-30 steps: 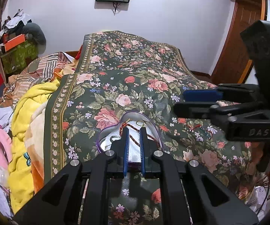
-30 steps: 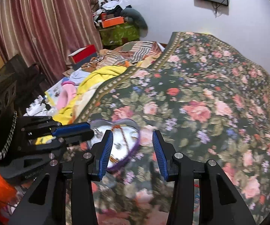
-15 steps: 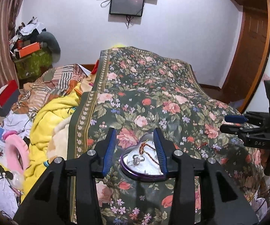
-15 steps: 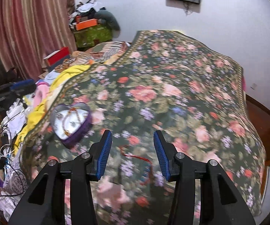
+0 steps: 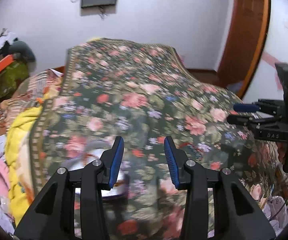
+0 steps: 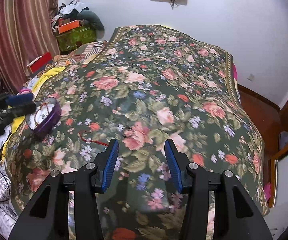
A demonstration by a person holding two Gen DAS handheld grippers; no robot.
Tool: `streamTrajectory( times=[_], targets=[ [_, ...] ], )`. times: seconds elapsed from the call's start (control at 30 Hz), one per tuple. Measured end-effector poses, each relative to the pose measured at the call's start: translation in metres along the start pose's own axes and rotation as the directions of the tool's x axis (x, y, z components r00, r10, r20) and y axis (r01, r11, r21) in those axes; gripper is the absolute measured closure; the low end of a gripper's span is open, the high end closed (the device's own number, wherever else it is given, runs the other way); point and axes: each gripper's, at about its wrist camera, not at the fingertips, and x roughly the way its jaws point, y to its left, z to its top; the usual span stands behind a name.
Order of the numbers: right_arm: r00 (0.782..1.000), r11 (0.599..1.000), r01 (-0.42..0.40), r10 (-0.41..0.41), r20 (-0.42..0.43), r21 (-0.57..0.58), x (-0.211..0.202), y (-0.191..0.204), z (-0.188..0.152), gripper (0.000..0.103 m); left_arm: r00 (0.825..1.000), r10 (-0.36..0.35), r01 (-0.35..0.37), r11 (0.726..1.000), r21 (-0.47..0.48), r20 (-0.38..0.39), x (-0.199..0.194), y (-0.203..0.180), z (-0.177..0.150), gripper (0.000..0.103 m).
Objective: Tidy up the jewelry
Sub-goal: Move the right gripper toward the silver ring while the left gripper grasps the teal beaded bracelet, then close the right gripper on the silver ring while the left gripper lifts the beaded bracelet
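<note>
Both tools angle downward over a floral bedspread [image 6: 164, 84], the left gripper [image 5: 144, 158] and right gripper [image 6: 141, 162] each with jaws parted and empty, the purple heart-shaped jewelry box [image 6: 44, 118] resting near the bed's left edge, a red cord [image 6: 90, 140] lying nearby.

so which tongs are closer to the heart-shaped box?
Left. The left tongs hover right over the heart-shaped box, open. The right tongs are well off to its side, open over the bedspread.
</note>
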Motion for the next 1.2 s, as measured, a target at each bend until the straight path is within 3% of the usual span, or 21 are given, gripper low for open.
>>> streamTrajectory(
  times=[0.23,0.33,0.5,0.63,0.7,0.87,1.03,1.2],
  targets=[
    [1.0,0.999,-0.024,0.024,-0.004,0.038,-0.002,-0.018,-0.013,0.059,0.986,-0.099,0.105,0.994,0.038,-0.132,0.052,-0.049,-0.004,0.062],
    [1.0,0.998,-0.031,0.031,-0.005,0.047,-0.003,-0.023,-0.019,0.059,0.977,-0.126,0.138,0.989,0.06,-0.171,0.065,-0.068,-0.009,0.057],
    [0.999,0.997,-0.047,0.048,0.0,0.058,-0.005,-0.028,-0.024,0.059,0.965,-0.14,0.166,0.98,0.105,-0.221,0.083,-0.092,-0.018,0.056],
    [0.998,0.997,-0.057,0.057,0.0,0.058,-0.004,-0.029,-0.026,0.059,0.962,-0.113,0.143,0.984,0.105,-0.247,0.102,-0.097,-0.021,0.057],
    [0.998,0.996,-0.062,0.062,-0.004,0.058,-0.002,-0.029,-0.027,0.059,0.963,-0.111,0.136,0.987,0.088,-0.246,0.109,-0.095,-0.022,0.06],
    [0.997,0.997,-0.068,0.069,-0.016,0.048,0.003,-0.025,-0.026,0.059,0.969,-0.09,0.103,0.994,0.045,-0.23,0.114,-0.081,-0.021,0.095],
    [0.997,0.997,-0.075,0.076,-0.034,0.029,0.011,-0.018,-0.021,0.059,0.973,-0.084,0.094,0.995,0.04,-0.215,0.109,-0.073,-0.022,0.097],
    [0.995,0.996,-0.084,0.084,-0.062,-0.004,0.025,-0.008,-0.01,0.059,0.986,-0.065,0.074,0.996,0.054,-0.151,0.092,-0.068,-0.016,0.097]
  ],
)
